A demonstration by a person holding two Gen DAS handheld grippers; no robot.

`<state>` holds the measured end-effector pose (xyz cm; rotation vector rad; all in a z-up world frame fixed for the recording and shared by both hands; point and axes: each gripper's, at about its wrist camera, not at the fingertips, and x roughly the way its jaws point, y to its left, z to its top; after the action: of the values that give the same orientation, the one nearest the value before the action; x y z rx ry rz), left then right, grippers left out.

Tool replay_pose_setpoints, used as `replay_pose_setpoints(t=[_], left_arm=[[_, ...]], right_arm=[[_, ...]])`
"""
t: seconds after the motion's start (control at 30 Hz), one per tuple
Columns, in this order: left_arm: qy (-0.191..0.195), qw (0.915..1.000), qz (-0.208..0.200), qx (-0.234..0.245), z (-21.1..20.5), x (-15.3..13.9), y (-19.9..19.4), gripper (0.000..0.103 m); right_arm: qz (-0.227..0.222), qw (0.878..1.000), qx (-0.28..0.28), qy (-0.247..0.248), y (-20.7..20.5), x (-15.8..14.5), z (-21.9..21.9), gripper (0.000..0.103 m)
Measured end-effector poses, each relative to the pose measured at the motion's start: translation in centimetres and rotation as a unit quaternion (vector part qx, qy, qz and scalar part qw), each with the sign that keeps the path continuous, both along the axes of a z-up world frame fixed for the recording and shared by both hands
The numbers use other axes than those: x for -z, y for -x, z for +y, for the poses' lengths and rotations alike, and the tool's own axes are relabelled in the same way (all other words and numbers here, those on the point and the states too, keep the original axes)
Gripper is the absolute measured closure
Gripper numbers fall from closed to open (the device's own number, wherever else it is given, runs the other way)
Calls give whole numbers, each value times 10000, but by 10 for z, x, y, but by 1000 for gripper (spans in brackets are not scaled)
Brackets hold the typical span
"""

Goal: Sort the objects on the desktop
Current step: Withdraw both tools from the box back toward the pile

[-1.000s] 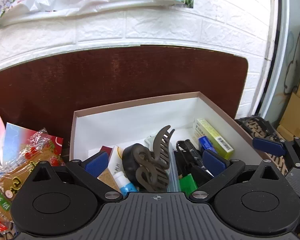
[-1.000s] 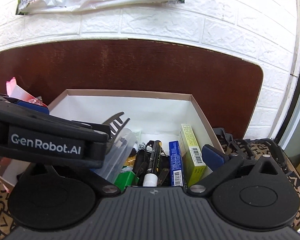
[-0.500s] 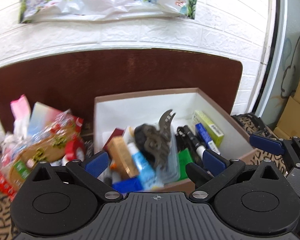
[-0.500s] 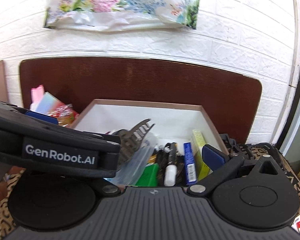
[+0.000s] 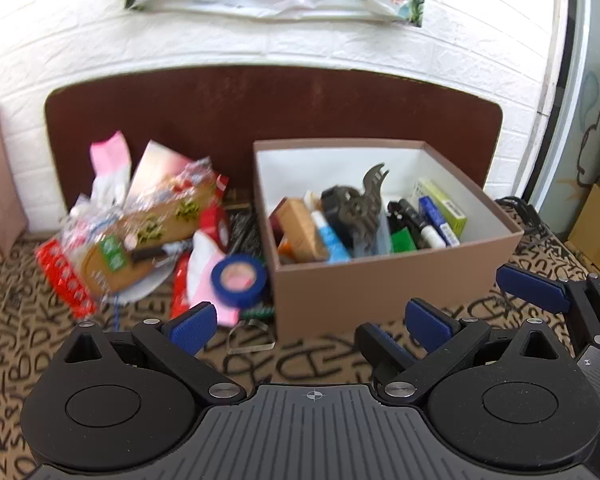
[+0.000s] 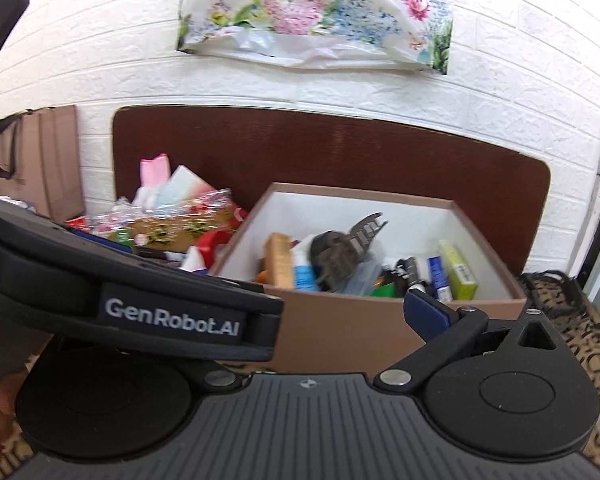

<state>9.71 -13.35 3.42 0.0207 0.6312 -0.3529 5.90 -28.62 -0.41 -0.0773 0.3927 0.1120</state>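
Several items already sit in the brown cardboard box (image 5: 380,280): a ridged hair clip (image 5: 358,210), pens, small cartons. Left on the patterned worktop (image 5: 16,332): crinkly snack packets (image 5: 148,224) and a blue tape roll (image 5: 239,280). Left claw (image 5: 312,322) wide open, empty; right claw (image 6: 424,314), can't tell.

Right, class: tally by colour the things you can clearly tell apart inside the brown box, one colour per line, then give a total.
Blue: 2, a blue-capped tube and a slim blue box
Green: 2, a yellow-green box and a green block
Tan: 1, a tan carton
Dark grey-brown: 1, a hair claw clip
Black: 1, a marker
Total: 7; others are hidden.
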Motion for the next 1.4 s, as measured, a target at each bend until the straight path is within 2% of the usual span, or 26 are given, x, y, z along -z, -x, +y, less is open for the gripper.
replay_pose_setpoints(t=[0.2,0.47,0.7,1.0,1.4], left_arm=[[-150,9998,46,-147,20,12,22,0],[-25,9982,493,-328,55,38,36,0],[-80,9971,592,-473,77,48,42,0],[147,9954,698,-642,113,61,35,0],[216,9936,605,-927,152,65,-5,0]], right_arm=[[90,9998,-104,-117,18,11,17,0],[428,9983,-376,-110,34,30,42,0],[635,9962,-561,-195,40,41,63,0],[821,9941,-678,-194,33,53,83,0],[1006,9908,-860,-297,5,67,98,0]])
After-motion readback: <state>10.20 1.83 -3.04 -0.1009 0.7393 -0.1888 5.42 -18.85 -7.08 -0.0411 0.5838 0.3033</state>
